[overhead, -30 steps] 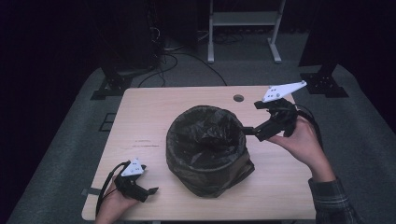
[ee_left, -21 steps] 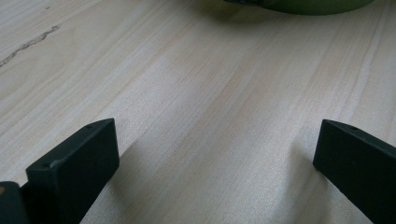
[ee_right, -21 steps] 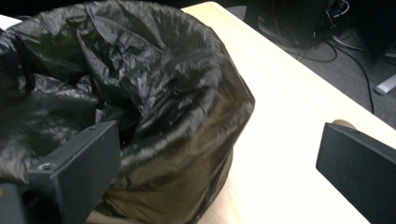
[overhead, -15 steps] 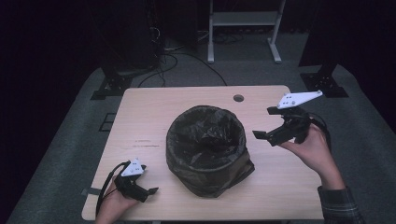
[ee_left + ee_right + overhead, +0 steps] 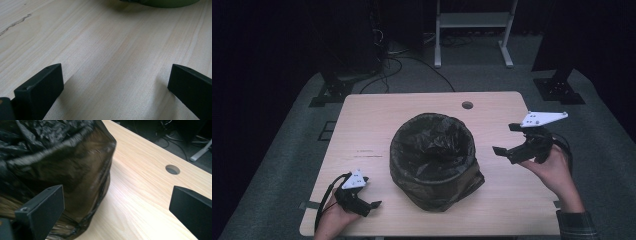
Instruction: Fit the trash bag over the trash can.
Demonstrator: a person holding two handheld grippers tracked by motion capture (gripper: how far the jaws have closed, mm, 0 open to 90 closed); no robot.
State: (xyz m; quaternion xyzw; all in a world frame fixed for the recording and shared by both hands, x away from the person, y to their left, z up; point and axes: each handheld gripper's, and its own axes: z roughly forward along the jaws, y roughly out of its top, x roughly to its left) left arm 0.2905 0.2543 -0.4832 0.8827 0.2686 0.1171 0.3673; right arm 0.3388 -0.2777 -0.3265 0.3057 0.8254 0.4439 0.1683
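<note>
A round bin lined with a black plastic bag (image 5: 432, 160) stands in the middle of the light wooden table (image 5: 377, 120); the bag's skirt hangs down over the bin's sides (image 5: 62, 177). My right gripper (image 5: 506, 140) is held above the table to the right of the bin, apart from it, jaws wide open and nothing between them. My left gripper (image 5: 371, 207) rests low on the table's near left corner, open and empty, with bare wood between its jaws (image 5: 115, 75). A green edge of the bin (image 5: 162, 3) shows at the top of the left gripper view.
A round cable hole (image 5: 467, 105) pierces the table behind the bin, also seen from the right gripper as a hole (image 5: 172, 169). A dark scratch (image 5: 15, 23) marks the wood at the left. Stand legs and cables (image 5: 402, 55) lie on the grey floor beyond.
My right gripper has drawn back to the right, away from the bin's rim, and now hangs clear of the bag. The left gripper has stayed put.
</note>
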